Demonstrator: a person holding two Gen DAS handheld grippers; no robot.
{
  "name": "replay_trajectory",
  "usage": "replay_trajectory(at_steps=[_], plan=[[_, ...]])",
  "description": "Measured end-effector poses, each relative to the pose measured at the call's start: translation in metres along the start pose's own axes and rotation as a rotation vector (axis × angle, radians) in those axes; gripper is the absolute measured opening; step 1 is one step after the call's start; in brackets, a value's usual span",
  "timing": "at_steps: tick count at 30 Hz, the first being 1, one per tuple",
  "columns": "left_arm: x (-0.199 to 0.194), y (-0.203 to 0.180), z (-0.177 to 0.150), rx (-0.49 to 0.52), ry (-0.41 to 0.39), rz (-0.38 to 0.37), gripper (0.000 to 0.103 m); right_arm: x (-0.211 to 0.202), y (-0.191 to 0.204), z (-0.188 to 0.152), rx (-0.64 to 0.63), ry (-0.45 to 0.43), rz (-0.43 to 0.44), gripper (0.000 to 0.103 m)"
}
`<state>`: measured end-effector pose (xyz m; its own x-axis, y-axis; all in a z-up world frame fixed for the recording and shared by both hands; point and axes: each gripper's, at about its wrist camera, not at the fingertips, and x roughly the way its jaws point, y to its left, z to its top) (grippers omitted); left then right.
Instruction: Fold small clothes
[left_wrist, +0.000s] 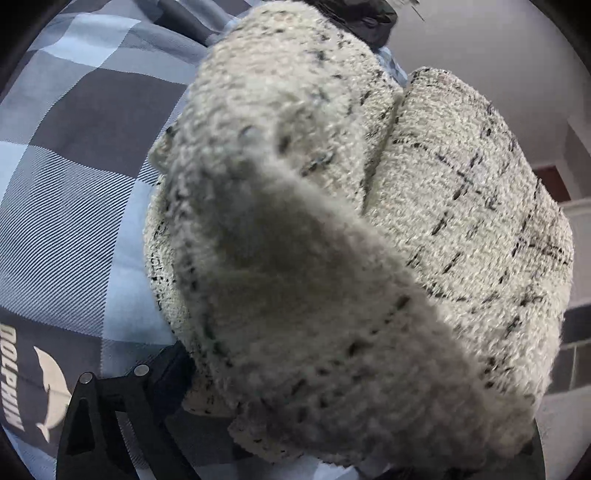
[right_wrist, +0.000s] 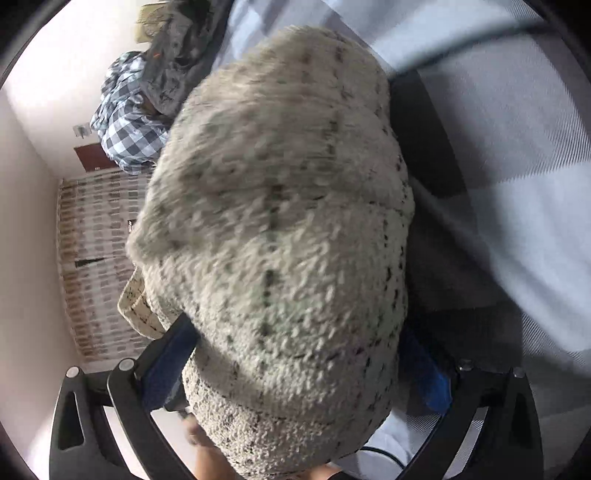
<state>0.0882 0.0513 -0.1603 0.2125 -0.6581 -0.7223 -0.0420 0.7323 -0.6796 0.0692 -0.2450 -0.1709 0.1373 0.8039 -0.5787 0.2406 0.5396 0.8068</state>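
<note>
A cream knitted garment with dark flecks and thin dark check lines fills both views (left_wrist: 332, 240) (right_wrist: 280, 240). In the left wrist view it bulges in folds over my left gripper (left_wrist: 295, 424), whose black fingers (left_wrist: 110, 413) close on it from both sides. In the right wrist view the same garment hangs bunched between the black and blue fingers (right_wrist: 166, 354) of my right gripper (right_wrist: 295, 398), which is shut on it. The fingertips are hidden by the knit in both views.
A blue and grey checked bedsheet (left_wrist: 74, 147) with a "DOLPHIN" logo (left_wrist: 40, 387) lies below on the left. A pile of checked and dark clothes (right_wrist: 136, 110) lies far off, next to a woven basket (right_wrist: 96, 258). White walls lie behind.
</note>
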Motion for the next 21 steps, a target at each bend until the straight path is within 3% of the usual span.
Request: replay_trajectory(at_steps=[3, 6, 9, 15, 18, 20, 21], plan=[[-0.004, -0.022, 0.001, 0.027, -0.044, 0.034, 0.09, -0.011, 0.021, -0.002, -0.094, -0.071, -0.041, 0.083], [-0.006, -0.056, 0.004, 0.146, -0.097, 0.098, 0.084, -0.026, 0.035, -0.002, -0.179, -0.142, -0.07, 0.075], [-0.006, -0.075, 0.01, 0.187, -0.124, 0.108, 0.081, -0.038, 0.045, 0.0, -0.243, -0.2, -0.097, 0.07], [0.011, -0.094, 0.02, 0.251, -0.171, 0.077, 0.079, -0.052, 0.064, 0.006, -0.402, -0.34, -0.188, 0.067], [0.017, -0.094, 0.015, 0.253, -0.204, 0.079, 0.079, -0.054, 0.052, 0.018, -0.38, -0.37, -0.183, 0.067], [0.02, -0.083, 0.008, 0.235, -0.186, 0.111, 0.083, -0.048, 0.043, 0.024, -0.353, -0.355, -0.201, 0.068], [0.025, -0.078, 0.003, 0.223, -0.171, 0.129, 0.092, -0.043, 0.034, 0.028, -0.323, -0.335, -0.216, 0.069]])
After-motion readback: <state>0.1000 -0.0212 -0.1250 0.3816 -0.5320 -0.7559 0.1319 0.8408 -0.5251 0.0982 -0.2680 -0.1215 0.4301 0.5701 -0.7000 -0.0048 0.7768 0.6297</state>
